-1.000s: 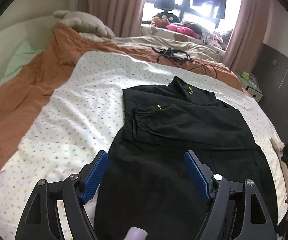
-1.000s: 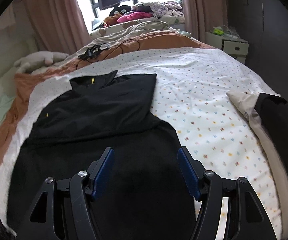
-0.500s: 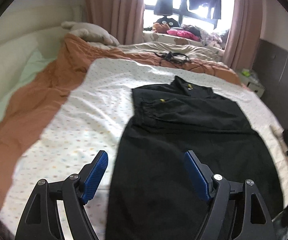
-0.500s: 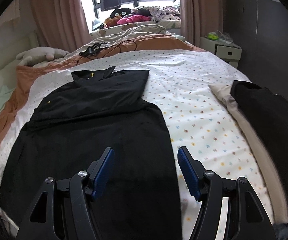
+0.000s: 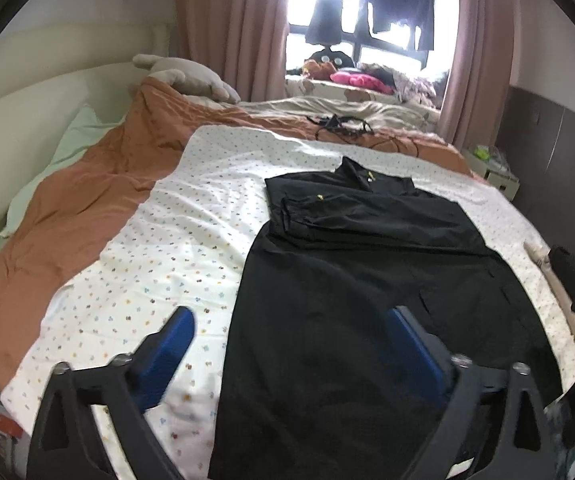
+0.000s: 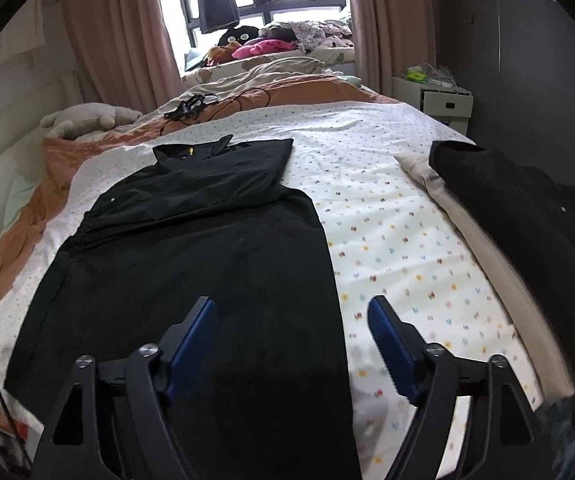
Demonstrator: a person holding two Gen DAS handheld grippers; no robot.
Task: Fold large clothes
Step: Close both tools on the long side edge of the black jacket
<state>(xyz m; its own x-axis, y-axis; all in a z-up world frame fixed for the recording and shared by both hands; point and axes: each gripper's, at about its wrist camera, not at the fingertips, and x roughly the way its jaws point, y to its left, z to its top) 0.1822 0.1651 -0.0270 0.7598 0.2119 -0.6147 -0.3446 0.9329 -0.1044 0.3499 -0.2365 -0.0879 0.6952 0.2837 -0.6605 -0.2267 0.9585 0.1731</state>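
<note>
Left wrist view: your left gripper, jaws just widened, nothing between them, above a matte black jacket lying flat on the dotted sheet of the bed.

Right wrist view: your right gripper, jaws just widened, empty, over the jacket's smooth hem.
</note>
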